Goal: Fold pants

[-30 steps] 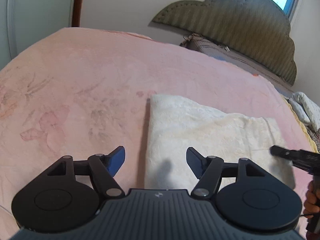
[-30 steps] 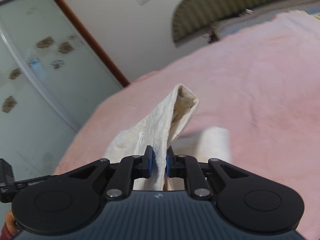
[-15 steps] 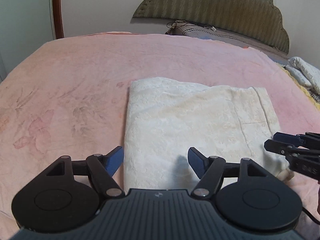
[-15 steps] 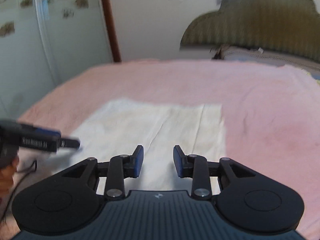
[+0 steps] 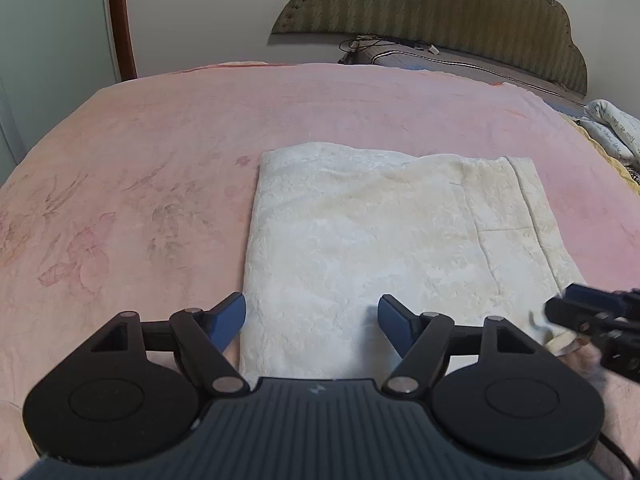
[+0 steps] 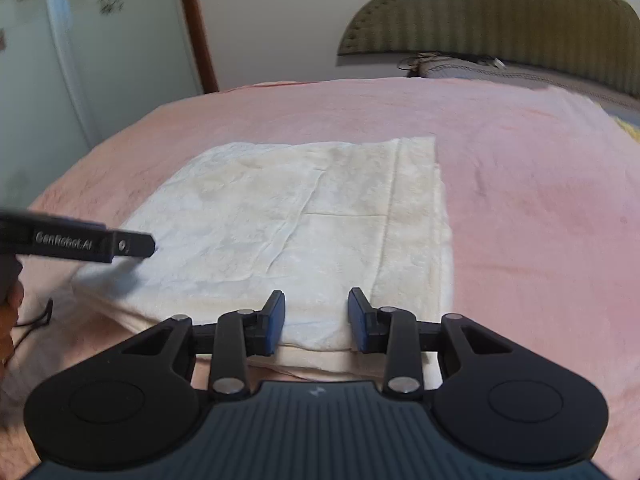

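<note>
Here the bed (image 5: 168, 128), under a pink flowered blanket (image 5: 100, 216), fills both views and stretches far ahead of both pairs of fingers, up to a padded olive headboard (image 5: 460, 12) against the wall. To the left of the left fingers, far off, stands a pale wardrobe door (image 5: 52, 32) with a brown wooden edge.

The cream pants (image 5: 360, 240) lie flat on the blanket, folded into a neat rectangle, directly ahead of and below both grippers. In the left wrist view their left folded edge runs just inside the left-hand finger, and the cloth passes under the gap between the fingers. In the right wrist view their near edge lies beneath the fingertips, and the seamed right side runs ahead of the right-hand finger.

The left gripper (image 5: 312, 318) hangs over the near part of the pants with its fingers spread wide and opening further; nothing is pinched between them, only cloth lying below. The right gripper (image 6: 316, 318) has its fingers parted a moderate way and grips nothing; the pants lie beneath them.

Each gripper shows in the other's view: the right at the pants' near right corner, the left, marked GenRobot.AI, at their left edge, with part of a hand (image 6: 10, 308) behind it.
</note>
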Tool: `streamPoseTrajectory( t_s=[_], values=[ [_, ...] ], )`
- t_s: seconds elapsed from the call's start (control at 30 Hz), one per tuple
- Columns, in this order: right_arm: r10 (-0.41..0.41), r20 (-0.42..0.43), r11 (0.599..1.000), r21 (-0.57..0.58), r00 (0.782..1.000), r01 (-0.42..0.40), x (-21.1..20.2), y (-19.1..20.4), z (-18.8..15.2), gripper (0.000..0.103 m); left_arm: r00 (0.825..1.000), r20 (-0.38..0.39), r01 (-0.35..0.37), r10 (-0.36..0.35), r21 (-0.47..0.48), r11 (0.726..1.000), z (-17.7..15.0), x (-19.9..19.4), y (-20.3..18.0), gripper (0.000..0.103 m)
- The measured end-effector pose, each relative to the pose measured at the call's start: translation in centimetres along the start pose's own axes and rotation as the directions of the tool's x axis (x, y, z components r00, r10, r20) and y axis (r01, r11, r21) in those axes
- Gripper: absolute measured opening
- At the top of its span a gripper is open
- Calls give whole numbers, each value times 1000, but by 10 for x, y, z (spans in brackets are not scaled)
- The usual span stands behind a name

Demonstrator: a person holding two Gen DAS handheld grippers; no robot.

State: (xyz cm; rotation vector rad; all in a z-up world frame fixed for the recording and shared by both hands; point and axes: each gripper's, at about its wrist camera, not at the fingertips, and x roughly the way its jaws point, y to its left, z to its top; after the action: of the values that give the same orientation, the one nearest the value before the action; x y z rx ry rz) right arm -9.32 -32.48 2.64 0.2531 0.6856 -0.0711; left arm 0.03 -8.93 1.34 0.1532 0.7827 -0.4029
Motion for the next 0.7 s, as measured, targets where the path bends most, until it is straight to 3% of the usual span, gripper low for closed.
streamPoseTrajectory(
  t_s=[0.1, 0.3, 0.43, 0.53, 0.6, 0.7],
  values=[
    [9, 51, 1000, -25, 999, -8, -17, 8, 3, 35, 1000, -7, 2, -2, -14, 1000, -1, 1, 0, 76],
    [19, -7, 1000, -19, 1000, -19, 0, 7, -11, 34, 1000, -7, 2, -2, 5, 1000, -6, -3, -3, 79],
    [13, 39, 1000, -11, 999, -13, -16, 16, -12, 35, 1000, -8, 2, -2, -8, 1000, -9, -4, -2, 81],
    [12, 9, 997, -71, 1000, -12, -12, 21, -19, 45, 999, -7, 39, -39, -3, 999, -13, -9, 5, 82],
    [31, -17, 998, -61, 999, -32, -11, 17, -24, 45, 998, 8, 61, -61, 3, 998, -13, -11, 17, 82],
    [43, 36, 999, -7, 998, -43, -28, -3, -17, 52, 997, 20, 72, -71, -59, 996, -9, -8, 47, 88]
  ],
)
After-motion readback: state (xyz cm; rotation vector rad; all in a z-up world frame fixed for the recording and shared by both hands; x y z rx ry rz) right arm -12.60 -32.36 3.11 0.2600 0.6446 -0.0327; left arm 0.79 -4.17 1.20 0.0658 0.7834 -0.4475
